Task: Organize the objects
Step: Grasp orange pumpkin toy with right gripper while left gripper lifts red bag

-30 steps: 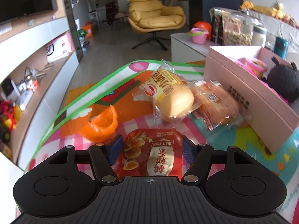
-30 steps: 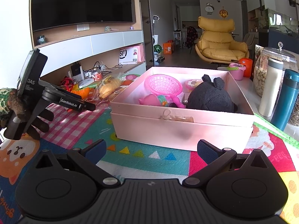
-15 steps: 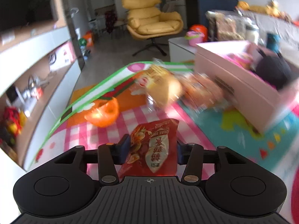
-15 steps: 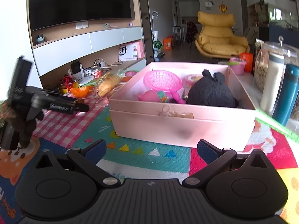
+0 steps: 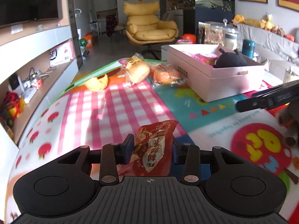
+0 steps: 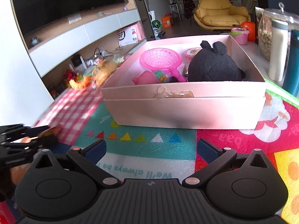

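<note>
The left tool (image 5: 151, 150) has just been closing and now clamps a red snack bag (image 5: 154, 150), lifted above the checked mat (image 5: 112, 108). Further right, two bread packs (image 5: 137, 71) lie beside the pink box (image 6: 186, 110). The right tool (image 6: 151, 149) stands wide apart and empty before that box.

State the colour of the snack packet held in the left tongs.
Red snack packet, with white lettering and printed food pictures; clearest in the left wrist view.
</note>
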`<control>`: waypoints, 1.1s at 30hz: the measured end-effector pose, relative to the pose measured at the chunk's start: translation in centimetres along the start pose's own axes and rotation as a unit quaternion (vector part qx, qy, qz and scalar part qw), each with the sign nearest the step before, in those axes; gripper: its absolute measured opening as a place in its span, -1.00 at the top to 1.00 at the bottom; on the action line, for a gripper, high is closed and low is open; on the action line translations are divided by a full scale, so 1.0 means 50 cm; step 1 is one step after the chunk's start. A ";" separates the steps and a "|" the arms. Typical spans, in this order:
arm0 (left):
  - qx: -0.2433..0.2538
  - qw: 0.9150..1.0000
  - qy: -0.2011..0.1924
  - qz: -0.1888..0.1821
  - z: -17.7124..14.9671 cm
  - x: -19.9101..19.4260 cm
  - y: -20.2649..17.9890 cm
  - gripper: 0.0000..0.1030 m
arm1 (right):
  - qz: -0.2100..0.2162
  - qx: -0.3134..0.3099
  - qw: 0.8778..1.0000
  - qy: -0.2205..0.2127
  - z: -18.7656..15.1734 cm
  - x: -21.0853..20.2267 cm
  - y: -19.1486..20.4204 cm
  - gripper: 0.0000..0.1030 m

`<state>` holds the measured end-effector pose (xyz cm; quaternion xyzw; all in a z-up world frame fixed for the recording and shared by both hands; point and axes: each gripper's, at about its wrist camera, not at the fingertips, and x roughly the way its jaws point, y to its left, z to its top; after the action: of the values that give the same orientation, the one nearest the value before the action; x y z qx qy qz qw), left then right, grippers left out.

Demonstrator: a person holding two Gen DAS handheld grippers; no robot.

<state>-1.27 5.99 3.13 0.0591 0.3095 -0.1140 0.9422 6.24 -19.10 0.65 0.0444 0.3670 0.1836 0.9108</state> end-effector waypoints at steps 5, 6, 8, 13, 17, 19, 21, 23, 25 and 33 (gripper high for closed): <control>-0.031 0.999 -0.016 -0.011 -0.022 -0.033 0.019 0.22 | -0.053 -0.075 0.995 0.037 0.004 0.018 0.051 -1.00; -0.035 0.999 -0.021 -0.014 -0.026 -0.040 0.021 0.23 | -0.058 -0.081 0.994 0.042 0.006 0.019 0.060 -1.00; -0.042 0.999 -0.028 -0.016 -0.032 -0.052 0.028 0.29 | -0.047 -0.088 0.994 0.049 0.015 0.013 0.081 -1.00; -0.077 0.996 -0.053 -0.017 -0.037 -0.076 0.060 0.54 | -0.050 -0.159 0.986 -0.005 0.067 -0.018 0.181 -1.00; -0.094 0.993 -0.058 -0.035 -0.039 -0.072 0.081 0.54 | -0.029 -0.187 0.982 -0.012 0.147 0.014 0.257 -1.00; -0.092 0.993 -0.058 -0.043 -0.041 -0.071 0.081 0.53 | -0.017 -0.195 0.981 -0.007 0.186 0.053 0.288 -1.00; -0.093 0.993 -0.060 -0.046 -0.044 -0.071 0.081 0.52 | -0.008 -0.193 0.981 0.006 0.223 0.107 0.317 -1.00; -0.093 0.993 -0.054 -0.054 -0.045 -0.069 0.084 0.46 | 0.007 -0.181 0.983 0.032 0.256 0.172 0.344 -1.00; -0.094 0.993 -0.050 -0.057 -0.044 -0.069 0.085 0.45 | 0.019 -0.176 0.983 0.050 0.275 0.235 0.375 -1.00; -0.116 0.991 0.000 -0.069 -0.041 -0.049 0.095 0.07 | -0.024 -0.219 0.973 0.065 0.299 0.420 0.460 -0.78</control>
<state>-3.19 11.39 3.13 -0.0722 0.3242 -0.1422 0.9324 23.46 10.77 2.78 -0.1773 0.3771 0.2400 0.8768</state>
